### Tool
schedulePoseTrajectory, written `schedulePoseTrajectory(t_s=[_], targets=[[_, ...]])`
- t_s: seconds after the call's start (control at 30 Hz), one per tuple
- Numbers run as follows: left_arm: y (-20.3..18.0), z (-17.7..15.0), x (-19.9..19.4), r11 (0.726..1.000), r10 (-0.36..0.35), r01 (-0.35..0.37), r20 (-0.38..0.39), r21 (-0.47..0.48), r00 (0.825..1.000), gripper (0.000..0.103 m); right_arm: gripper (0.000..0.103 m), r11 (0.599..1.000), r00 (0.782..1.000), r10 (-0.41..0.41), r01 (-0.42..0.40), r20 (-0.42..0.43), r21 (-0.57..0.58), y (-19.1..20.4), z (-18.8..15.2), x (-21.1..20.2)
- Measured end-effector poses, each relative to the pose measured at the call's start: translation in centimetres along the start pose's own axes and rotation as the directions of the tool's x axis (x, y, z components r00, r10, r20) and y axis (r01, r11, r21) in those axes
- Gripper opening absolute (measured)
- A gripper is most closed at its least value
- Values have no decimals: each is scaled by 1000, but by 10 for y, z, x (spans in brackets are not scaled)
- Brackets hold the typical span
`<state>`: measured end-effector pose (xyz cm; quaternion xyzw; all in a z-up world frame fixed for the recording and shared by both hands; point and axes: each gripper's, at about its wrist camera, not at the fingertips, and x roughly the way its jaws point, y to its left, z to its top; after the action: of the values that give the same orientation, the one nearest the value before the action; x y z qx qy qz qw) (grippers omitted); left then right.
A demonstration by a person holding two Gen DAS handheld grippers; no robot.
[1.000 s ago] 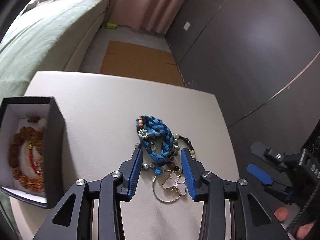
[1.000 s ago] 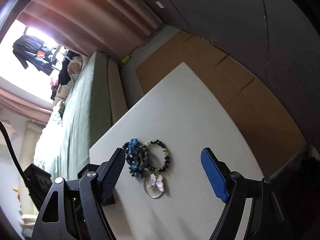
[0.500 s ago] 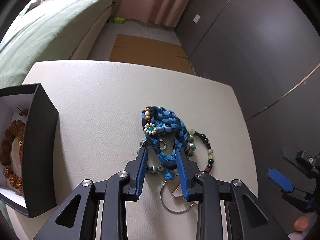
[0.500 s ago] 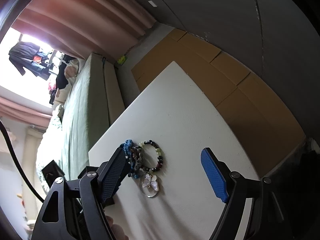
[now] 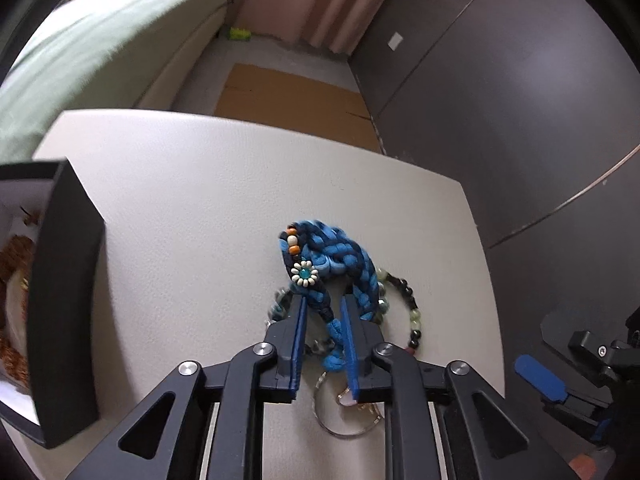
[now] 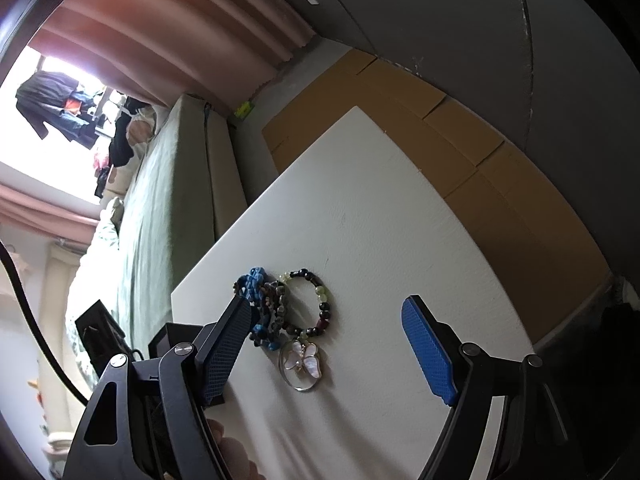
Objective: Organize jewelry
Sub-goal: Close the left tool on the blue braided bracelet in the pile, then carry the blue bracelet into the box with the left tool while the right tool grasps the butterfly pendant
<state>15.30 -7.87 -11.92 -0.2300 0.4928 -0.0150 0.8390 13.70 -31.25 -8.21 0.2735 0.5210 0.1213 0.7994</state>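
My left gripper [image 5: 323, 332] is down at the bottom centre of the left wrist view, jaws just been closing w/ the tail of the blue braided bracelet [image 5: 332, 268] between them. The pads look to be against the cord, or very nearly; can't tell if they bite yet, so I call it not quite a firm hold.

The bracelet lies mid-frame on the white table [image 5: 224, 200], piled on a grey bead strand and touching the dark beaded bracelet [image 6: 316, 304] at its right. The butterfly ring pendant [image 6: 302, 364] sits just below, partly under my right finger.

To do this well, I think: finish the squeeze on the braid only, keep the grey beads out of the pinch, then lift slow so nothing tangled rides up. The black box [image 5: 60, 300] at the left edge, beads already inside, looks like the drop spot.

Pose: left gripper tilted steeply down over the pile. My right gripper [image 6: 324, 354] hangs wide open above the table, nothing in it, angled down too.
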Motion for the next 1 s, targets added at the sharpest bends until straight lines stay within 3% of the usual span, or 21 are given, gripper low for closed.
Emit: schedulePoseTrajectory(t_s=[0.37, 0.43, 0.5, 0.77, 1.0], targets=[[2, -1, 5, 1000, 20, -20, 10, 10, 1000, 18, 79, 1000, 1000, -4, 4, -3, 1, 3, 0, 2], [3, -2, 6, 1000, 28, -28, 17, 13, 999, 9, 79, 1000, 1000, -7, 7, -2, -1, 3, 0, 2], [6, -3, 4, 1000, 13, -14, 16, 0, 1000, 8, 79, 1000, 1000, -8, 8, -1, -6, 3, -1, 2], [15, -2, -42, 999, -38, 38, 96, 2, 995, 8, 78, 1000, 1000, 5, -6, -16, -27, 7, -6, 5], [28, 2, -74, 998, -61, 64, 143, -20, 988, 8, 51, 997, 996, 40, -46, -81, -65, 17, -17, 25]])
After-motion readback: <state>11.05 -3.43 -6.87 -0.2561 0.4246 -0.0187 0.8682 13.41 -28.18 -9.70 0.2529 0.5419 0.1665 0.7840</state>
